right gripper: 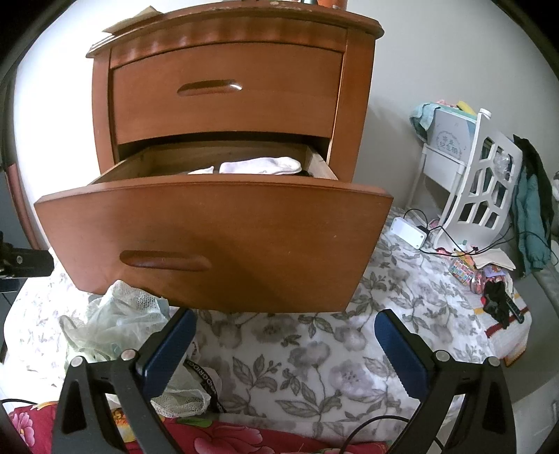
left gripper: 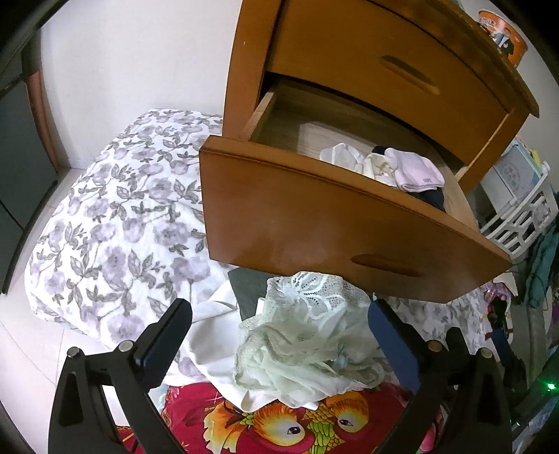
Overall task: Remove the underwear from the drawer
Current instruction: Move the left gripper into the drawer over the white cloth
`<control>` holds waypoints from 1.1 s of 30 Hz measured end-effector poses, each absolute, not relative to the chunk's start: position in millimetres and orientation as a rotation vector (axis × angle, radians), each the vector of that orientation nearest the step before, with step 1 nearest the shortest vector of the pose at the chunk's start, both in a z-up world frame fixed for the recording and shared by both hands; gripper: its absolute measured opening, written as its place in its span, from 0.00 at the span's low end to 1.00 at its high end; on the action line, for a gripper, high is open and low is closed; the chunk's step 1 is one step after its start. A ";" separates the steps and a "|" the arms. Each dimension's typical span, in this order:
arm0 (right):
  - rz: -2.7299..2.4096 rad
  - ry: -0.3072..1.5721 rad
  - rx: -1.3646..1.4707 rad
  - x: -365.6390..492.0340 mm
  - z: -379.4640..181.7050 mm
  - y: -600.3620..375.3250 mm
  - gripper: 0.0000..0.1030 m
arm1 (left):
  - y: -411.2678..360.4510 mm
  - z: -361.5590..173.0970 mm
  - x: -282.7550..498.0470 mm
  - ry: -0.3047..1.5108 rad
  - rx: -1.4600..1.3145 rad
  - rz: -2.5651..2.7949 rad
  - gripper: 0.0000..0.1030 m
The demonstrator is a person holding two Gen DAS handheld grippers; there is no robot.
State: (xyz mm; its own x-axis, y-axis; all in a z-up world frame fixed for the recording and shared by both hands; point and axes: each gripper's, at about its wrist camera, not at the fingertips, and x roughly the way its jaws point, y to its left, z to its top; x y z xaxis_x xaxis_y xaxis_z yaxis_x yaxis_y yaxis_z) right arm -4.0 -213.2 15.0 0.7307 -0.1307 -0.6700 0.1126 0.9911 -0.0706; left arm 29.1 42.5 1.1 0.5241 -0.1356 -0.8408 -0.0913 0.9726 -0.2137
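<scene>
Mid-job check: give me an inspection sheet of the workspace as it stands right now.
Surface: floral bedding, with a red patterned blanket at the near edge.
Job's things: lower drawer pulled open; white, pink and dark garments inside. Pale green lace underwear lies on the bedding below the drawer.
Clutter: white cloth beside the lace piece; small items by the white rack.
Grippers: left gripper open, lace piece between its fingers, pads not pressing; right gripper open, empty.
Cables: black leads from a white box on the bedding.
Surroundings: wooden nightstand, upper drawer shut; white wall.
</scene>
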 end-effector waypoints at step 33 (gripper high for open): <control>-0.130 0.815 0.015 6.3 5.7 -221.4 1.00 | 21.9 77.4 66.9 0.845 -0.154 -0.162 0.98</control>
